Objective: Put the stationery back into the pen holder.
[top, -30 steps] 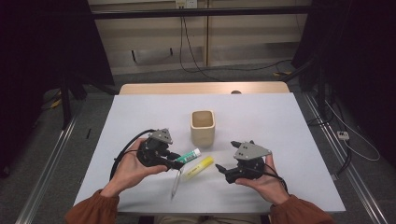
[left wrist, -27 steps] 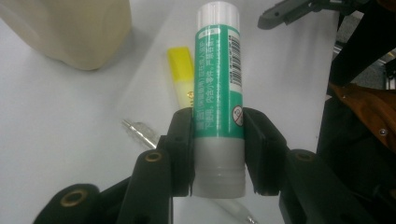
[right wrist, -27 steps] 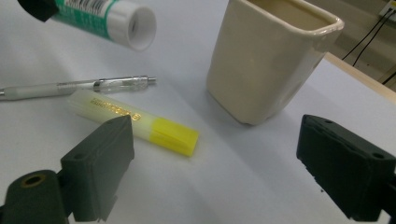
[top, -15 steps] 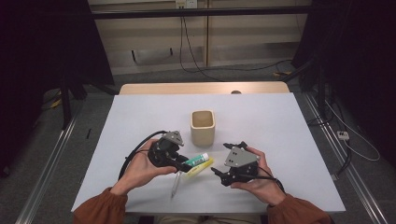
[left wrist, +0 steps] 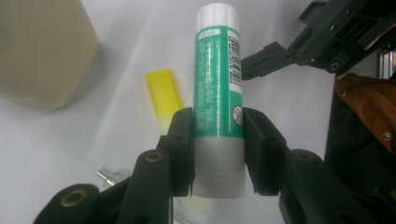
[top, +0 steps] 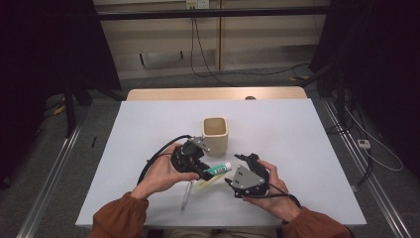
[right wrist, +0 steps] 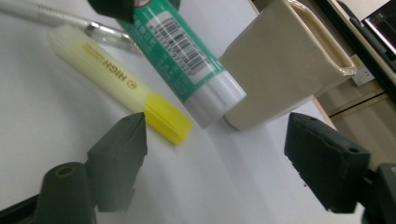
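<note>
Since the earlier frame I have carried the left gripper (top: 195, 161) and its glue stick (left wrist: 218, 88) rightward. Its matte black fingers (left wrist: 183, 140) clamp the smooth green-and-white cylinder above the white table (top: 297, 139). The right gripper (right wrist: 215, 154) has been closing, fingers apart and empty, near the yellow highlighter (right wrist: 126, 79) and square beige cup (top: 215, 133).

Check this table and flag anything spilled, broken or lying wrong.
Nothing stands out. The glue stick is capped and gripped squarely by the left gripper; the yellow highlighter and pen lie flat, and the beige cup stands upright.
</note>
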### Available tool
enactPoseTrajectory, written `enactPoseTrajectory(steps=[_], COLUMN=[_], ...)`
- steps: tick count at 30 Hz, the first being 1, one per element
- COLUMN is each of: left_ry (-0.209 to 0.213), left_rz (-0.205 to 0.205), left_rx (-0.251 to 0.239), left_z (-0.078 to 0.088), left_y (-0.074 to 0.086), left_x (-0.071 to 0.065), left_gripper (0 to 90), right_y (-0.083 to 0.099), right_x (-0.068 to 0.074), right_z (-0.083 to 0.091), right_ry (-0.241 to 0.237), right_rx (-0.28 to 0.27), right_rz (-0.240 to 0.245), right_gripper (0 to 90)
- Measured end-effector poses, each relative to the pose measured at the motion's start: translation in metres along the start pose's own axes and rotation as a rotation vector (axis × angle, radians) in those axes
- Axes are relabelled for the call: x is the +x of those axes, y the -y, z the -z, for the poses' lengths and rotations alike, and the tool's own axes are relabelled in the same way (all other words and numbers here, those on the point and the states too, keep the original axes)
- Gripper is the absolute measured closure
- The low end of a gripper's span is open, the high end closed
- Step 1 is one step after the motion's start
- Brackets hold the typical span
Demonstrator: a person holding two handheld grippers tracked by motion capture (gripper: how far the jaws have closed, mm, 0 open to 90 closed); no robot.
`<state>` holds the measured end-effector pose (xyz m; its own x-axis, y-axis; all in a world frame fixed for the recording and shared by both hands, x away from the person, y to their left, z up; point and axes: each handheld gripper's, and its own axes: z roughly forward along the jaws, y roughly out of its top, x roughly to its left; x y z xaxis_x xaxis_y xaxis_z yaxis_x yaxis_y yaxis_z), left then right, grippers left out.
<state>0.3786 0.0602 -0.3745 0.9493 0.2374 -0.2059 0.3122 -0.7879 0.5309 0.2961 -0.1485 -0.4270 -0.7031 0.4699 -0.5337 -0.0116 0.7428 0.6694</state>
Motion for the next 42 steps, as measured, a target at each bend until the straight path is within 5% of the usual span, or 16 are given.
enactPoseTrajectory(steps=[9, 23, 26, 34, 42], left_ry=[0.019, 0.041, 0.042, 0.051, 0.053], left_rz=[-0.004, 0.009, 0.020, 0.028, 0.036], left_rx=[0.023, 0.037, 0.043, 0.034, 0.000], left_z=[-0.008, -0.015, -0.017, -0.020, -0.018], left_y=[-0.006, -0.010, -0.011, -0.011, -0.008], left_x=[0.005, 0.006, 0.008, 0.008, 0.007], left_gripper=[65.8, 65.8, 65.8, 65.8, 65.5], right_y=[-0.002, -0.010, -0.010, -0.009, -0.009], right_x=[0.013, 0.029, 0.031, 0.031, 0.032], right_z=[-0.002, -0.004, -0.004, -0.007, -0.006], right_ry=[0.085, 0.117, 0.108, 0.106, 0.073], right_rx=[0.012, 0.010, 0.005, 0.013, 0.025], right_rz=[0.173, 0.412, 0.397, 0.448, 0.423], right_gripper=[32.1, 51.1, 54.7, 64.8, 67.4])
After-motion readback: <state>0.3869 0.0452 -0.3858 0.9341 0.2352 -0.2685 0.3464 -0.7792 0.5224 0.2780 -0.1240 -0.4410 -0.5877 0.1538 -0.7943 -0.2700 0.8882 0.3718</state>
